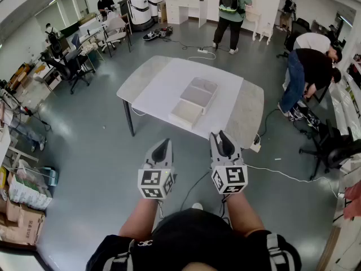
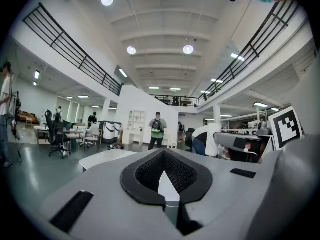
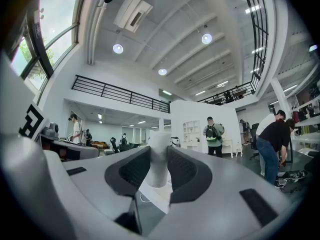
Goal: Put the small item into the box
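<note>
Person is holding both grippers low over the floor (image 1: 96,151), short of the table (image 1: 158,86). The left gripper (image 1: 163,147) is keeping its jaws together, nothing between them. The right gripper (image 1: 223,140) is pinching the small white item (image 3: 159,159) upright between its pads. Farther ahead, the white box (image 1: 197,96) is sitting mid-table, well apart from both grippers. Beyond, people (image 1: 231,13) are standing and bending among desks.

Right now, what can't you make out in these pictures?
Inside of the box: too small in the head view.
White item: lower end hidden behind the right hand-held gripper's jaws in the right gripper view; its kind unclear.
Left gripper view: the left hand-held gripper's body hides the box.
</note>
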